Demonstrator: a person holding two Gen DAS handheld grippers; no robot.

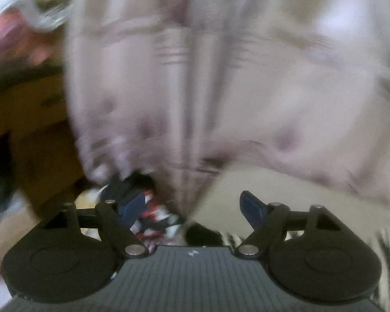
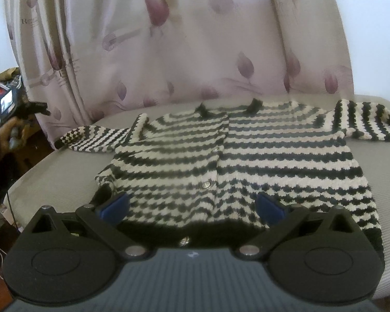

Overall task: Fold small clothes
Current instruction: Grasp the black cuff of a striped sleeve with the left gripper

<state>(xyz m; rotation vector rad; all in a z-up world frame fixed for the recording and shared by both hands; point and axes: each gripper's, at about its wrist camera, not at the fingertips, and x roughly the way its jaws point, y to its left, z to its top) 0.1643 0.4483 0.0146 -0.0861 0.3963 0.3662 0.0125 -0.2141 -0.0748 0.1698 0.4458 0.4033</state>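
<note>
Black-and-cream striped knit cardigan (image 2: 234,161) lies flat and face up on a grey padded surface (image 2: 65,166), buttoned down the middle with small silver buttons (image 2: 206,184). Its collar points toward the far edge of the surface and its black hem lies along the near edge. The two sleeves spread out toward the left and right edges.

The right gripper (image 2: 192,206) hovers just over the hem near the near edge. Its blue-padded fingers (image 2: 115,205) are spread wide apart and hold nothing; the striped knit shows between them.

Behind the far edge hangs a pale pink curtain (image 2: 169,39) printed with purple petal shapes. A cluttered heap of dark and colourful items (image 2: 5,104) sits beyond the left edge.

The left wrist view is heavily blurred. The left gripper (image 1: 195,210) shows one blue finger (image 1: 253,208) on the right side; the other is hidden against blurred clutter, so whether it is spread or closed cannot be told. The curtain (image 1: 221,78) fills most of that view, and a strip of the striped cardigan (image 1: 387,254) shows at the lower right.
</note>
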